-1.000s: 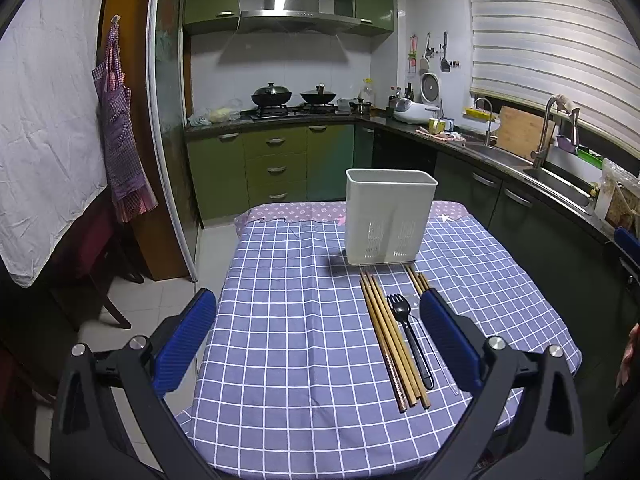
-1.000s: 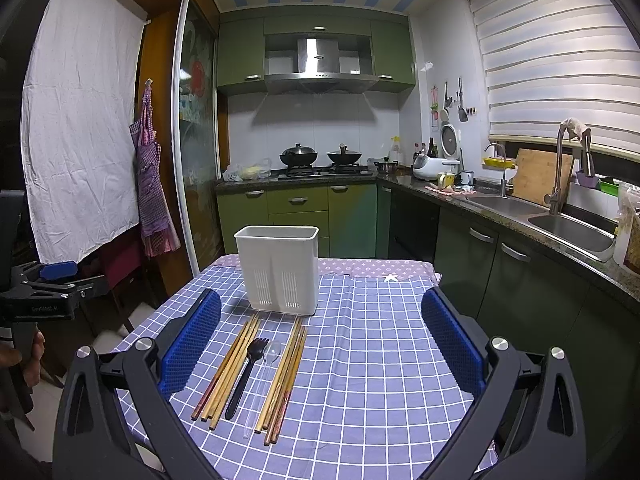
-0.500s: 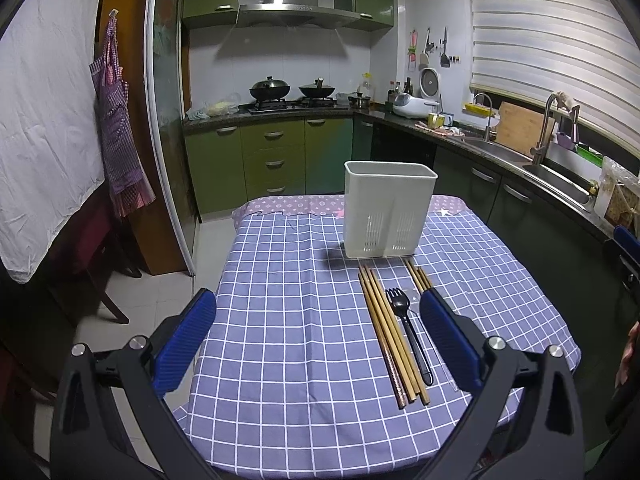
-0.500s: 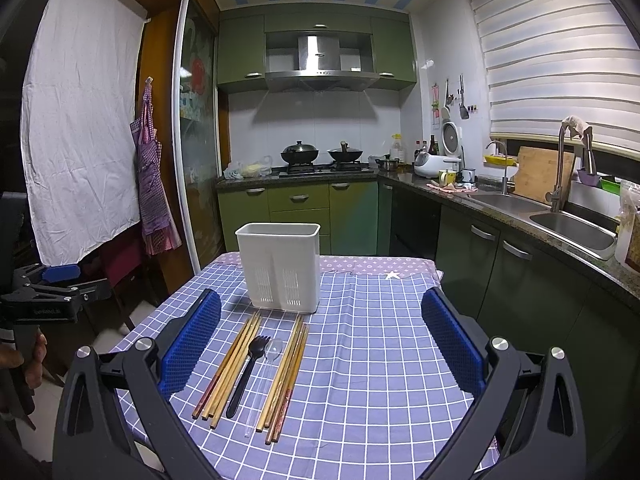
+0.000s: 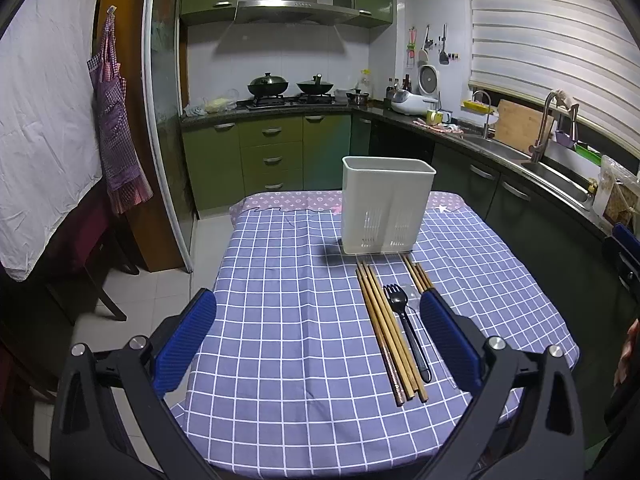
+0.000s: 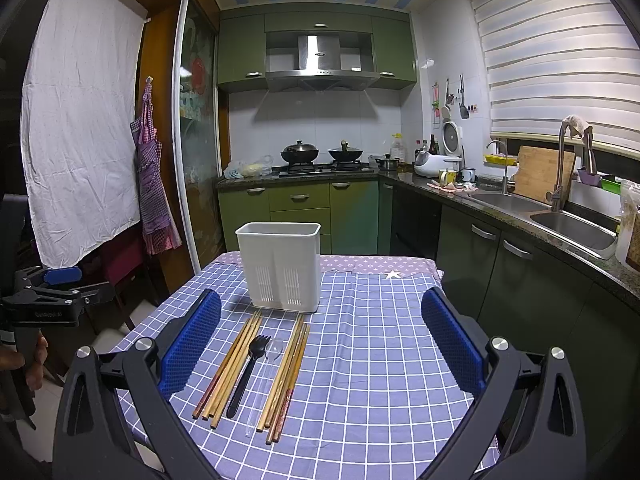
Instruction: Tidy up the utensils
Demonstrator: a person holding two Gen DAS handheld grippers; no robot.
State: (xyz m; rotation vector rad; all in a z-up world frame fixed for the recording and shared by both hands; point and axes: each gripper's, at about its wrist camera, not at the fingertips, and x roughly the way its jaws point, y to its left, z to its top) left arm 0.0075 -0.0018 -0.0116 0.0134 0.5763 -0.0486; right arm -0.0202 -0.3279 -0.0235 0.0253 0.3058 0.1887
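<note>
A white utensil holder [image 5: 386, 204] [image 6: 282, 266] stands upright at the far side of the checked tablecloth [image 5: 296, 320] [image 6: 380, 360]. In front of it lie two bundles of wooden chopsticks [image 5: 388, 330] [image 6: 230, 366], a black fork [image 5: 406, 328] [image 6: 246, 370] and a clear plastic spoon [image 6: 266, 376] between them. My left gripper [image 5: 318, 334] hovers open over the near table edge, with nothing between its fingers. My right gripper [image 6: 320, 340] is also open and empty above the utensils. In the right wrist view the left gripper [image 6: 60, 280] shows at the far left, held by a hand.
A green kitchen counter with a sink [image 6: 568, 232] runs along the right, close to the table. The stove with two pans [image 5: 290, 88] stands at the back. A chair [image 5: 96, 264] and a hanging apron [image 5: 118, 148] are at the left.
The left wrist view has tilted slightly upward, so the holder and utensils sit a little lower in it. The right gripper has barely moved. Both stay open.
</note>
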